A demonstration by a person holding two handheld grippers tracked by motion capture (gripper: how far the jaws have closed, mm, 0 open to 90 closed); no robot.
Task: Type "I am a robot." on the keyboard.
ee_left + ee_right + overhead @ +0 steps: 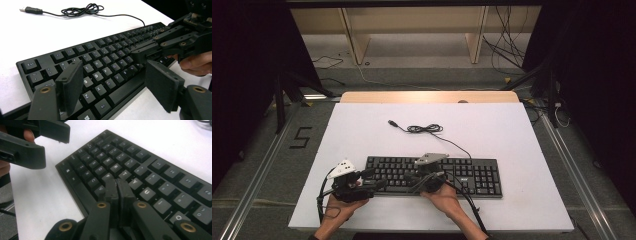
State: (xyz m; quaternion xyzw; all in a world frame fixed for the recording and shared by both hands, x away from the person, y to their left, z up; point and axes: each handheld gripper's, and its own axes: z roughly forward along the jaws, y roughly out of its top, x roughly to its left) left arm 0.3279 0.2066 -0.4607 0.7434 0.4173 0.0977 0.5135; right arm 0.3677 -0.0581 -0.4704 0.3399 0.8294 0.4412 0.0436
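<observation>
A black keyboard (pixel 472 175) lies on the white table (pixel 362 130) near its front edge. Its cable (pixel 424 129) coils behind it and ends in a loose USB plug (pixel 393 123). My left gripper (pixel 374 179) hovers over the keyboard's left end. In the left gripper view the left gripper (pixel 117 80) stands open with its jaws wide apart above the letter keys (pixel 100 72), and nothing is between them. My right gripper (pixel 117 183) is shut, its tips pressed together just above the middle letter keys. From the left gripper view, the right gripper (pixel 140 53) reaches in from the right.
A wooden strip (pixel 429 96) edges the table's far side, with a wooden shelf frame (pixel 412 30) beyond it. Loose cables (pixel 507 50) lie on the floor at the back right. A "5" (pixel 301 137) is marked on the floor at left.
</observation>
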